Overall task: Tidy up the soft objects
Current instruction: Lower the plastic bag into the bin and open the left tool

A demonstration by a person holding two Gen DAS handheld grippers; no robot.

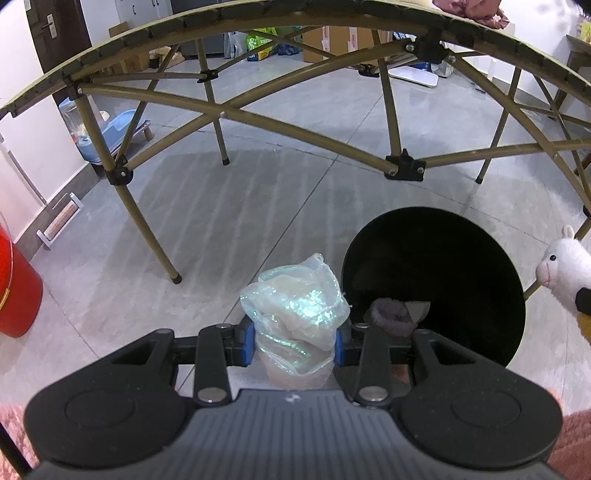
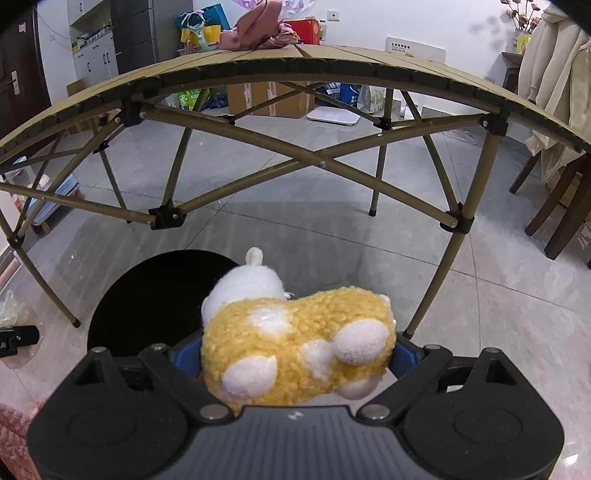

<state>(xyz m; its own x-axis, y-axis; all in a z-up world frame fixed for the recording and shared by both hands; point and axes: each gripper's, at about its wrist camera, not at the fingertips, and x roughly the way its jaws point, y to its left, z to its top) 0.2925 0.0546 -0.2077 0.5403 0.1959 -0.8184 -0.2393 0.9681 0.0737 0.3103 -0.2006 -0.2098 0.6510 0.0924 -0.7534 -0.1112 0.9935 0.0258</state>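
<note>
Two grippers above a round black bin (image 1: 480,258), its dark inside hard to read, left gripper (image 1: 295,341) narrowly clamped on a crumpled iridescent plastic bag (image 1: 295,306), right gripper (image 2: 295,358) spread wide, gripping a yellow-and-white plush alpaca (image 2: 295,343), head turned away.

We note a grey tiled floor (image 2: 480,295), glossy, with pale grout lines and soft stripes of light under the table. A folding surface (image 2: 332,59) of tan slats stands on a crossed tube frame (image 2: 321,162) with black joints. Walls (image 2: 424,18) are white. A dark door (image 1: 55,26) sits at far left, grey cabinets (image 2: 96,55) beside it. Cardboard boxes (image 2: 266,96) and bags lie on the floor past the table. A white scale (image 2: 332,117) rests flat near them. A dark wooden chair (image 2: 561,206) stands at right, a cream coat (image 2: 546,55) draped over it. A red bin (image 1: 14,291) stands at the left edge.
</note>
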